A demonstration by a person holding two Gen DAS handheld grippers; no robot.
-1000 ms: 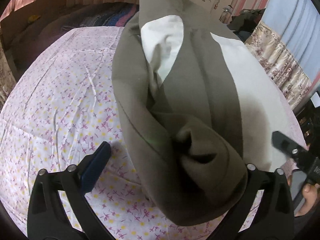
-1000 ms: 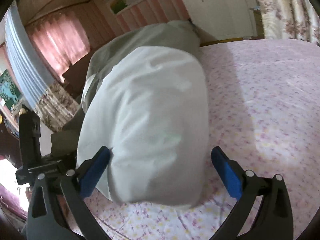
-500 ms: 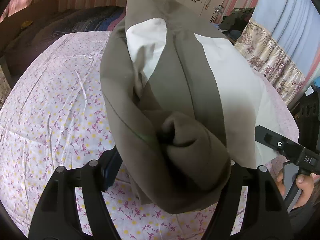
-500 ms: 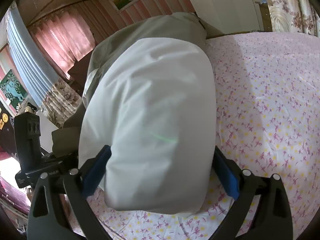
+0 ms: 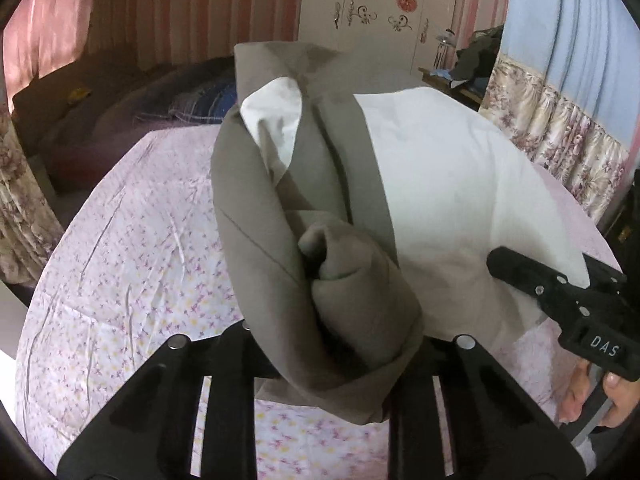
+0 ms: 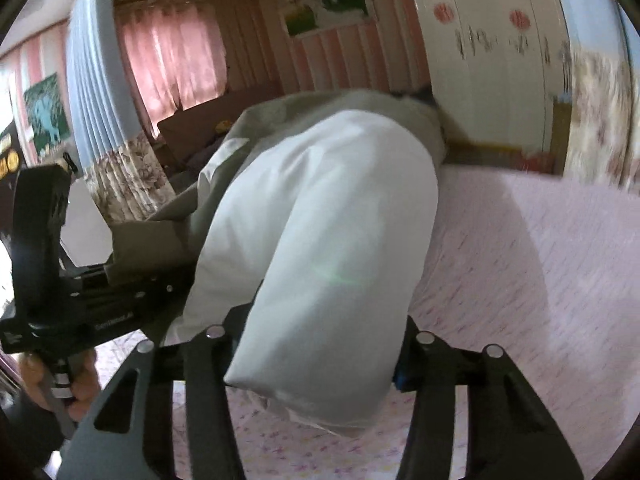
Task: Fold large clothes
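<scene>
Both near corners of the soft, limp garment are being clamped, olive roll in the closing left gripper, white fold in the closing right gripper, above the bed.

I see a dim room, lit softly through pink curtains. My right wrist view is smeared by motion blur; both fisheye views bend and darken at the edges.

Bed in floral sheet, grey-and-white garment lying on it
</scene>
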